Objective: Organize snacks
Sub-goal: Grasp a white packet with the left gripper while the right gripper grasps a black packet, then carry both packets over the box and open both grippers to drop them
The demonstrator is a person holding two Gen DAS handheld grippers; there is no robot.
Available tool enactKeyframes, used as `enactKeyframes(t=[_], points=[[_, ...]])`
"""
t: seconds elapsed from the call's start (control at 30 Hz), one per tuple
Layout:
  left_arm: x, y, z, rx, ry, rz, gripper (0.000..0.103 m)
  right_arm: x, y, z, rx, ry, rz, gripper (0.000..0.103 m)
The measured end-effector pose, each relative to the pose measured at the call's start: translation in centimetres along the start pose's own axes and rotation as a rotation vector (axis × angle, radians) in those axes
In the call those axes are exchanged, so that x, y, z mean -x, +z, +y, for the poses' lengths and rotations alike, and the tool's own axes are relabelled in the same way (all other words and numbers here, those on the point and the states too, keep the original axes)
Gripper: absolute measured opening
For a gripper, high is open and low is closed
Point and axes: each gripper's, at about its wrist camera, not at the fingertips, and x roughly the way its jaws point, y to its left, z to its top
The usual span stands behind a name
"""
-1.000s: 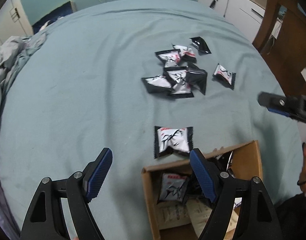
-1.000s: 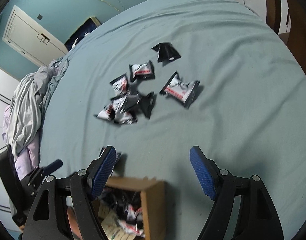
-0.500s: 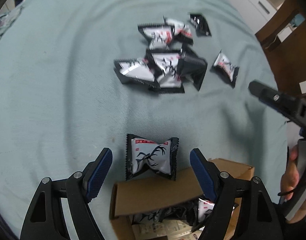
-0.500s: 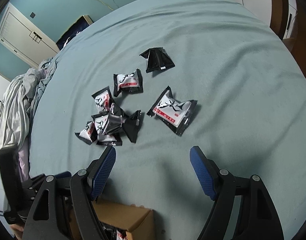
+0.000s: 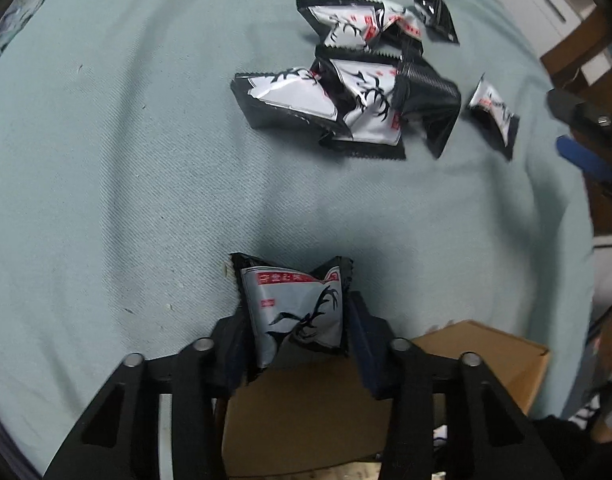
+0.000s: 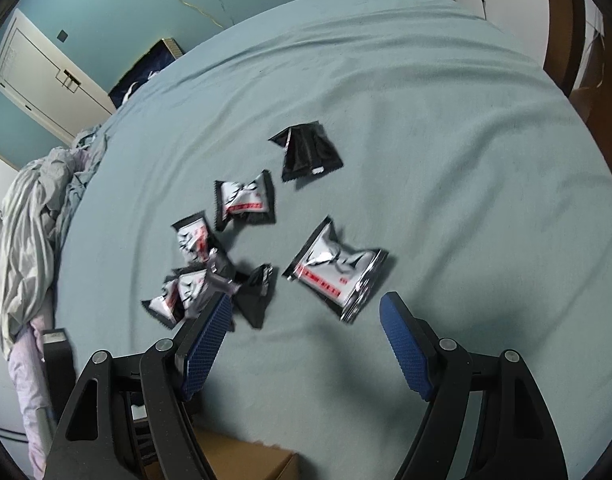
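One snack packet sits clamped in the just-closing left gripper beside the cardboard box; seven more packets lie loose on the bedsheet, right gripper spread empty above

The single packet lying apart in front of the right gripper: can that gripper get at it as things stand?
Probably yes. The right gripper is open and empty, and the lone packet lies flat on the bedsheet just ahead of its fingertips, clear of the pile.

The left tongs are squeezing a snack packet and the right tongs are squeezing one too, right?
Not quite. The left tongs are squeezing a snack packet, but the right wrist view shows the right tongs wide open, holding nothing, above the packets on the bed.
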Motion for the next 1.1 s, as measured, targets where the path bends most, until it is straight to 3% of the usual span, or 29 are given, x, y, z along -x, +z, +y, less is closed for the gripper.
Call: enactKeyframes(t=[0.13, 0.3, 0.57, 0.6, 0.63, 0.67, 0.7, 0.73, 0.83, 1.1], points=[[1.5, -0.4, 0.4, 0.009, -0.002, -0.042, 0.036, -1.8, 0.9, -0.2, 0.033, -0.069, 0.000, 0.076], [5.2, -1.4, -0.1, -0.010, -0.002, -0.137, 0.036, -5.3, 1.8, -0.3, 0.055, -0.093, 0.064, 0.076], [9.9, -4.3, 0.7, -0.056, 0.013, -0.240, 0.036, -8.5, 2.0, 1.7, 0.198, -0.203, 0.061, 0.076], [10.0, -4.4, 0.7, -0.065, 0.012, -0.243, 0.036, -8.7, 1.7, 2.0, 0.218, -0.221, 0.048, 0.071], [10.2, -4.1, 0.9, -0.076, 0.011, -0.246, 0.036, -8.7, 1.4, 2.5, 0.247, -0.243, 0.029, 0.055], [10.3, -4.3, 0.9, -0.089, 0.015, -0.251, 0.036, -8.7, 1.3, 2.8, 0.265, -0.252, 0.018, 0.047], [9.9, -3.9, 0.6, -0.096, 0.019, -0.256, 0.036, -8.6, 1.1, 3.0, 0.277, -0.248, 0.009, 0.027], [9.9, -3.8, 0.3, -0.105, 0.022, -0.262, 0.036, -8.4, 1.0, 3.0, 0.277, -0.229, 0.012, 0.014], [10.1, -3.8, 0.2, -0.114, 0.009, -0.267, 0.036, -7.5, 0.7, 2.5, 0.234, -0.180, 0.005, 0.013], [11.3, -6.9, -0.4, -0.157, 0.034, -0.320, 0.036, 0.0, -1.5, 1.0, 0.146, -0.081, -0.115, 0.010]])
